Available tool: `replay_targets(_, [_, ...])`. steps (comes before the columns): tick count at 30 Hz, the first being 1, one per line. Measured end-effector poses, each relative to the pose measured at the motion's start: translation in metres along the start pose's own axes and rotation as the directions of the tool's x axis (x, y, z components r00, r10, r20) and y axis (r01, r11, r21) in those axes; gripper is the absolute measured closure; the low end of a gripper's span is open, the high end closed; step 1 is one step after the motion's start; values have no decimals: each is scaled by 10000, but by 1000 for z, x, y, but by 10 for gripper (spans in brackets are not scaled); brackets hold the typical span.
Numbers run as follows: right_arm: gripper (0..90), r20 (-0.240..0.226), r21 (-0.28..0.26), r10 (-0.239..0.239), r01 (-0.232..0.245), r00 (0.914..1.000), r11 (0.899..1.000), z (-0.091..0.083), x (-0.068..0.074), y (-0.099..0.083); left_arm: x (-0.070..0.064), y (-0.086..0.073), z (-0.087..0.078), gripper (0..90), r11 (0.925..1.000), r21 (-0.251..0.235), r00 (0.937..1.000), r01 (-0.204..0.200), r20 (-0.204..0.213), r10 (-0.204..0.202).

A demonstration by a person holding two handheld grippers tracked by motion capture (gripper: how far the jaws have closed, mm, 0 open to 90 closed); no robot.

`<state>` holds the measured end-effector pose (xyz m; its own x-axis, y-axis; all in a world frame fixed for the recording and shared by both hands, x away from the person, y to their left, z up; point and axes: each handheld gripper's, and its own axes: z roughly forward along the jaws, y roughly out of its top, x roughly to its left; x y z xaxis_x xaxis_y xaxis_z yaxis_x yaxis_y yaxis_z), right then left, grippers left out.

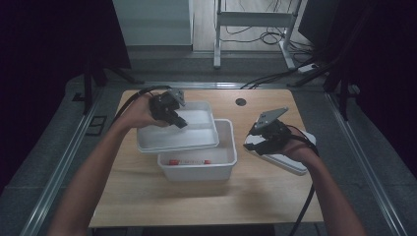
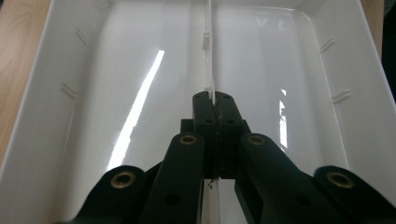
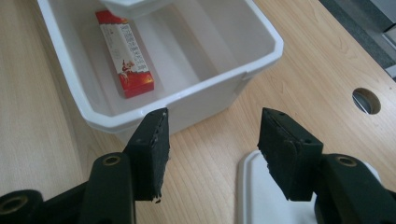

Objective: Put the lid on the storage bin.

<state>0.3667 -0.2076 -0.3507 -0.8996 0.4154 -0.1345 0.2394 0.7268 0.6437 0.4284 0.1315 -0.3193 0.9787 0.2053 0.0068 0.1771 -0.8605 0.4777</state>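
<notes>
The left gripper (image 1: 169,112) is clamped on the thin centre divider of the shallow white plastic tray (image 1: 196,140), held tilted over the deep white plastic bin (image 1: 223,162). The bin lies directly beneath, long axes nearly parallel. The right gripper (image 1: 263,139), jaws apart and empty, hovers over the white lid (image 1: 287,162).

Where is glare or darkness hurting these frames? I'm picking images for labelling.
Left gripper view: bright streaks of glare run across the glossy white tray. High view: dim, edges falling into black, hands slightly soft. Right gripper view: evenly lit, red box readable, near fingers slightly soft.
</notes>
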Motion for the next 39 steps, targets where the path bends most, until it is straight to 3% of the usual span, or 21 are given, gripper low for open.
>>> replay_targets(4, [434, 16, 39, 109, -109, 9999, 9999, -1, -2, -2, -2, 5, 9, 897, 9995, -283, 9996, -169, 226, 175])
replay_targets(16, [433, -35, 140, 179, -179, 9998, 9997, 5, -4, -8, -9, 17, 32, 897, 9980, -445, 9963, -459, 703, 490])
replay_targets(35, [431, -115, 279, 269, -266, 9996, 9993, 11, -5, -14, -11, 19, 62, 893, 9978, -266, 9924, -604, 1062, 629])
replay_targets(39, [430, -146, 295, 295, -291, 9995, 9991, 12, -5, -16, -10, 18, 64, 865, 9975, -320, 9933, -629, 954, 657])
